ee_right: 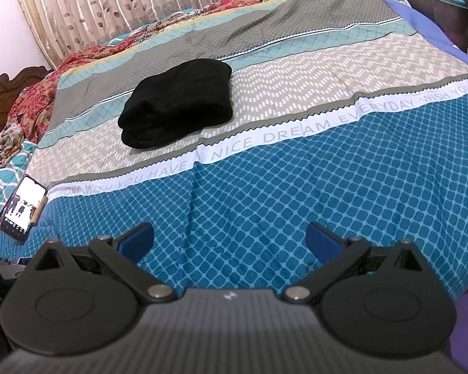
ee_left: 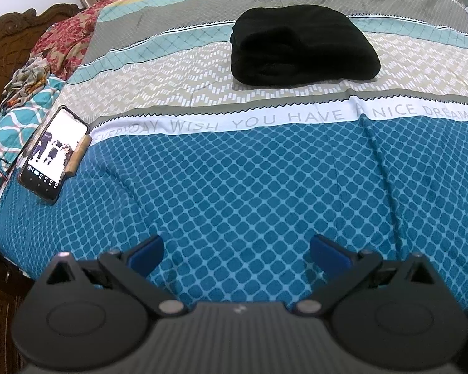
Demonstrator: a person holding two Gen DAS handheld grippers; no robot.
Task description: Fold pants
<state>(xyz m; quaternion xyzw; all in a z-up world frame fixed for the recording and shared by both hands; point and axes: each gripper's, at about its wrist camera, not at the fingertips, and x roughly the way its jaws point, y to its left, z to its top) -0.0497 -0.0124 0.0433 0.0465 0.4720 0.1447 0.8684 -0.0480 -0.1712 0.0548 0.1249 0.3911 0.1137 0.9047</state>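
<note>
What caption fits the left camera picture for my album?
Open left claw hovering over the blue patterned bedspread, folded black pants lying farther up the bed, phone at the left edge.

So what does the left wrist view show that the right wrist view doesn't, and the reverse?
Only the left wrist view: the left gripper, open and empty, seen close up over the blue squares.

Only the right wrist view: the right gripper, also open and empty; the bed's right edge with a purple sheet; the full leaf-print curtain.

Both: the folded black pants lying on the bedspread, away from both grippers, the lit phone at the left, and the wooden headboard.
</note>
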